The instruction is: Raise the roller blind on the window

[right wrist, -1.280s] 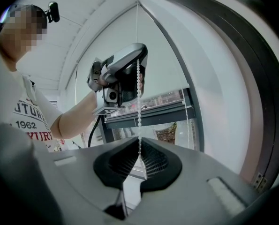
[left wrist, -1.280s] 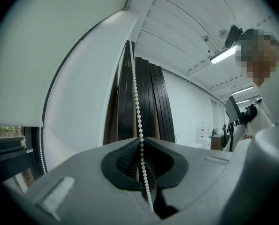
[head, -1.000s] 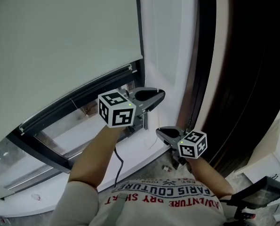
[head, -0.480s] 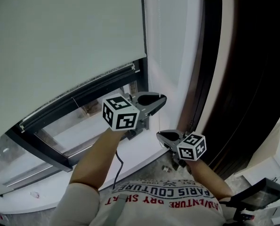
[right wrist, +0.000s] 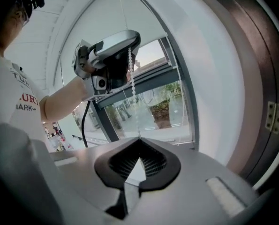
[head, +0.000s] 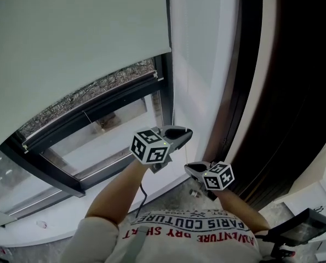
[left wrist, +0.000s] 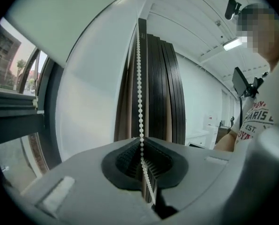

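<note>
Both grippers work the right side of the window [head: 113, 138]. Left gripper [left wrist: 141, 142] is clamped on the chain [left wrist: 139, 78], beads running between its pads. Right gripper [right wrist: 139, 139], lower and nearer, pinches the same chain at its tips. Blind [head: 69, 37] hangs far left, with glass showing beneath its bottom edge.

Dark window frame [head: 42, 170], daylight outside (greenery [right wrist: 160, 110] beyond glass); white wall [head: 198, 64]; dark wood panelling [head: 294, 81]; ceiling strip light [left wrist: 232, 43].
</note>
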Tool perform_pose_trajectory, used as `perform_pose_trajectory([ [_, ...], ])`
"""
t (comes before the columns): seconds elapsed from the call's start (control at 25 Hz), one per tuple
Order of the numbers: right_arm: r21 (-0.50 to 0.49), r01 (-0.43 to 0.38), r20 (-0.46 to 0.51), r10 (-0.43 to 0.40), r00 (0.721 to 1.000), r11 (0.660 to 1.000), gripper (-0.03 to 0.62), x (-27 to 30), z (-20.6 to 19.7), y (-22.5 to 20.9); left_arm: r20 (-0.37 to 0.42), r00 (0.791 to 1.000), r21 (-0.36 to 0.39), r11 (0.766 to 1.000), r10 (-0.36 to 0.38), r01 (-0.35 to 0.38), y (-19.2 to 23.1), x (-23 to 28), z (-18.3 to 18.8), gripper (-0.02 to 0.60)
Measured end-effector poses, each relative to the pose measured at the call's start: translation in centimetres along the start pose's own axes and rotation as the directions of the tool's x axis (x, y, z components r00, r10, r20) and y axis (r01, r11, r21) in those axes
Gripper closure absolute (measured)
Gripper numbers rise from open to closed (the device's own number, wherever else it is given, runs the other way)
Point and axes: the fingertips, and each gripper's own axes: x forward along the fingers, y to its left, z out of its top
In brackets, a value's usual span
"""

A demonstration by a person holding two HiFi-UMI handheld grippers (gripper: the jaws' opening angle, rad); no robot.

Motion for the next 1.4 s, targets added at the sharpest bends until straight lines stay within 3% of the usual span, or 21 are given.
perform_pose_trajectory([
  [0.2,0.043,0.021,-0.019,-0.020,1.000,0.999,0.588,0.9,-2.8,-1.2,-0.026,1.000,-0.033,0.999,0.008,-0.009,0.7,0.5,-3.3,0.574],
  [0.48,0.025,0.007,-0.039,-0.006,0.999,1.000,0.586,0.7,-2.8,-1.5,-0.004,1.000,-0.026,1.000,0.009,-0.010,0.6,0.6,-3.3,0.572],
  [0.68,0.033,0.027,0.034,-0.028,0.999,0.999,0.578,-1.5,-1.5,-2.9,0.010,1.000,-0.036,0.999,0.025,-0.025,1.2,0.0,-3.6,0.572],
  [0.88,-0.019,0.031,0.099,-0.029,0.995,0.999,0.510,-4.5,3.5,-3.6,0.011,1.000,-0.036,0.999,0.027,-0.027,1.1,-0.3,-3.7,0.572],
  [1.08,-0.169,0.052,0.190,-0.019,0.982,0.984,0.485,-8.0,11.2,-2.3,0.015,1.000,-0.038,0.999,0.016,-0.015,0.1,-0.2,-3.5,0.572],
  [1.4,-0.242,-0.094,0.305,0.168,0.938,0.966,0.490,-10.7,22.3,4.0,0.002,1.000,-0.037,0.999,-0.028,0.028,-2.6,-0.2,-3.3,0.572],
])
